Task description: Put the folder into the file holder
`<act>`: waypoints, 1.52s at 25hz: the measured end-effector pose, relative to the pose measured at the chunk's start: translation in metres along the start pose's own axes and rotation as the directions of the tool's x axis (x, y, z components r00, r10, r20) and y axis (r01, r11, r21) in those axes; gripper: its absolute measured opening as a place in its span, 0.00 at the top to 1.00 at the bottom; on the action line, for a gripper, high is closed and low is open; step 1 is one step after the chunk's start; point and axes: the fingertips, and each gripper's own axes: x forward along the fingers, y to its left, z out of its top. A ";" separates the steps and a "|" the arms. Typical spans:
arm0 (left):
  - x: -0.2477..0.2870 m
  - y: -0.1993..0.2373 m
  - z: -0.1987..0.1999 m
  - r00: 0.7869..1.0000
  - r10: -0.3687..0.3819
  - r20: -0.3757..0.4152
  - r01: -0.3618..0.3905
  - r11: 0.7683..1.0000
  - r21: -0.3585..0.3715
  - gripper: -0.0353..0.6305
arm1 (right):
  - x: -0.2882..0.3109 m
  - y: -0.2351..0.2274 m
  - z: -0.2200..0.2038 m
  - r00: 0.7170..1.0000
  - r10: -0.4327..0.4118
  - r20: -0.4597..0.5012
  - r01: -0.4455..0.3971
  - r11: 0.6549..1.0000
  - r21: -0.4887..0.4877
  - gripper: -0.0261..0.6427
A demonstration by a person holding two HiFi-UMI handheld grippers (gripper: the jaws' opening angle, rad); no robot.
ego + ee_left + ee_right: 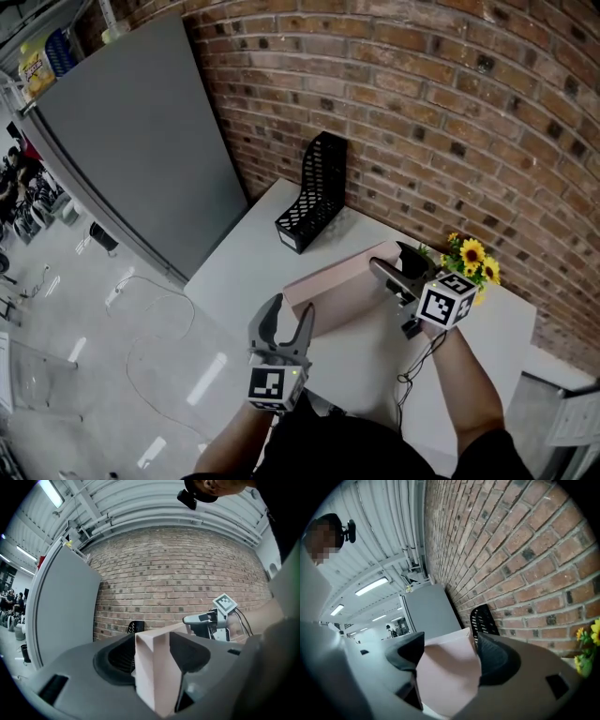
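A thick pale pink folder (342, 286) lies across the white table (258, 258), with a gripper at each end. My left gripper (289, 314) is at the near end of the folder (152, 677). The folder sits between its jaws and leans on the left one, with a dark sliver showing at the right jaw, so this gripper is open. My right gripper (398, 264) is shut on the far end of the folder (447, 677), which fills the gap between its jaws. The black mesh file holder (317, 192) stands empty against the brick wall, beyond the folder.
A small pot of sunflowers (469, 258) stands by the wall, right of my right gripper. A tall grey panel (141, 131) leans at the table's left. The table's near-left edge drops to the floor, where a cable lies.
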 end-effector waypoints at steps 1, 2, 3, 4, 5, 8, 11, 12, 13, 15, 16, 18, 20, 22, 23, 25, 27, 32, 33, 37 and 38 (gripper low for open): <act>-0.001 -0.001 -0.001 1.000 -0.002 -0.005 0.002 1.000 -0.001 0.60 | -0.001 0.000 -0.001 1.000 -0.010 -0.006 0.010 1.000 0.000 0.44; -0.002 -0.002 -0.003 1.000 -0.004 -0.010 0.004 1.000 -0.001 0.60 | -0.003 0.000 -0.001 1.000 -0.016 -0.010 0.016 1.000 -0.004 0.43; -0.002 -0.003 -0.004 1.000 -0.006 -0.014 0.006 1.000 -0.002 0.60 | -0.004 0.000 -0.001 1.000 -0.020 -0.012 0.020 1.000 -0.008 0.43; -0.003 -0.003 -0.004 1.000 -0.010 -0.017 0.010 1.000 -0.005 0.60 | -0.006 0.000 -0.001 1.000 -0.023 -0.012 0.022 1.000 -0.014 0.43; -0.003 -0.002 -0.005 1.000 -0.016 -0.022 0.016 1.000 -0.009 0.60 | -0.008 0.000 -0.001 1.000 -0.024 -0.013 0.024 1.000 -0.020 0.43; -0.002 0.001 -0.009 0.997 -0.056 -0.046 0.055 0.998 -0.013 0.58 | -0.011 0.001 -0.001 1.000 -0.020 -0.012 0.019 0.999 -0.034 0.43; 0.002 -0.002 -0.014 0.986 -0.153 -0.070 0.151 0.988 -0.030 0.54 | -0.015 0.001 -0.003 1.000 -0.010 -0.006 0.010 0.999 -0.034 0.44; 0.004 -0.003 -0.016 0.979 -0.188 -0.082 0.185 0.982 -0.040 0.53 | -0.016 0.001 -0.003 1.000 -0.008 -0.003 0.008 0.999 -0.033 0.44; 0.006 -0.004 -0.017 0.972 -0.219 -0.091 0.215 0.975 -0.045 0.53 | -0.017 0.001 -0.003 1.000 -0.006 -0.002 0.006 0.999 -0.033 0.44; 0.011 -0.007 -0.014 0.959 -0.268 -0.094 0.267 0.963 -0.025 0.52 | -0.018 0.001 -0.003 1.000 -0.004 -0.001 0.004 0.999 -0.035 0.44; 0.014 -0.009 -0.013 0.953 -0.288 -0.098 0.289 0.957 -0.009 0.52 | -0.018 0.001 -0.003 1.000 -0.003 0.000 0.003 0.999 -0.034 0.44; 0.021 -0.013 -0.012 0.939 -0.326 -0.111 0.329 0.944 0.013 0.52 | -0.017 0.001 -0.002 1.000 -0.001 0.001 0.001 0.999 -0.034 0.44; 0.027 -0.019 -0.013 0.923 -0.365 -0.123 0.370 0.929 0.021 0.52 | -0.018 0.001 -0.003 1.000 0.001 -0.001 -0.001 0.999 -0.037 0.45; 0.033 -0.024 -0.014 0.909 -0.396 -0.131 0.403 0.915 0.028 0.52 | -0.018 0.001 -0.003 1.000 0.004 -0.004 -0.004 0.999 -0.037 0.45; 0.035 -0.026 -0.014 0.902 -0.410 -0.134 0.417 0.908 0.030 0.52 | -0.018 0.001 -0.003 1.000 0.007 -0.005 -0.007 0.999 -0.037 0.45; 0.040 -0.032 -0.015 0.890 -0.434 -0.139 0.442 0.896 0.033 0.52 | -0.018 0.002 -0.003 1.000 0.015 -0.008 -0.015 0.999 -0.038 0.45; 0.045 -0.038 -0.016 0.880 -0.453 -0.144 0.462 0.886 0.036 0.52 | -0.018 0.003 -0.004 1.000 0.025 -0.013 -0.025 0.999 -0.040 0.45; 0.056 -0.047 -0.015 0.880 -0.457 -0.130 0.465 0.884 0.040 0.53 | -0.019 0.002 -0.004 1.000 0.024 -0.012 -0.025 0.999 -0.042 0.46; 0.057 -0.047 -0.014 0.881 -0.457 -0.127 0.464 0.885 0.038 0.53 | -0.020 0.002 -0.004 1.000 0.021 -0.009 -0.022 0.999 -0.042 0.46; 0.055 -0.051 -0.013 0.882 -0.458 -0.115 0.465 0.885 0.041 0.55 | -0.021 0.001 -0.003 1.000 0.017 -0.004 -0.017 0.999 -0.040 0.45; 0.054 -0.053 -0.013 0.882 -0.457 -0.111 0.464 0.885 0.042 0.56 | -0.022 0.000 -0.003 1.000 0.017 -0.002 -0.017 0.999 -0.040 0.45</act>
